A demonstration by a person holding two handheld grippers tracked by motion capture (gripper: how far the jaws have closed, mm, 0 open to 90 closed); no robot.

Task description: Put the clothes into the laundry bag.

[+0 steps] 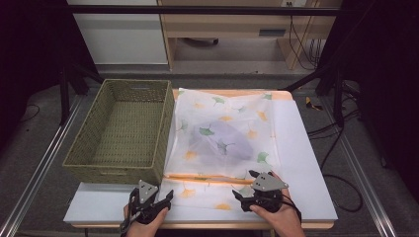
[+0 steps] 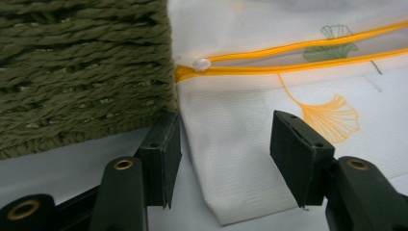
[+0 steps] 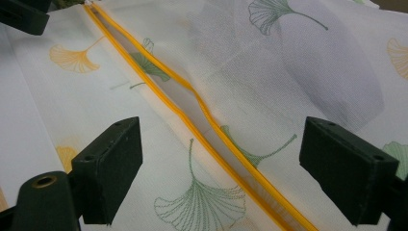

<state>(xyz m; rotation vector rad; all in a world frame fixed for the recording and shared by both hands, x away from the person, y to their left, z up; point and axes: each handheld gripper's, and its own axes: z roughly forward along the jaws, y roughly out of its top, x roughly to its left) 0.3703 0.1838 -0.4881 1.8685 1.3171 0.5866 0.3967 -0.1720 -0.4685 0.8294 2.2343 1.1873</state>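
A: Item, left gripper (image 2: 223,144)?
B: Fingers (image 2: 161,154) half apart, astride the near corner of the ginkgo-print mesh laundry bag (image 2: 298,91), pads not pressing; woven basket (image 2: 82,72) just beyond one finger.

A: Right gripper (image 3: 221,168)?
B: Fingers (image 3: 113,163) wide, holding nothing; the bag's orange zipper (image 3: 202,122), partly open, runs between them.

A: Bag contents?
B: Grey garment (image 1: 222,140), beyond the fingers, on the table (image 1: 301,163).

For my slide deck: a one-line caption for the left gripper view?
Open left gripper astride a white mesh bag's corner, beside the woven basket.
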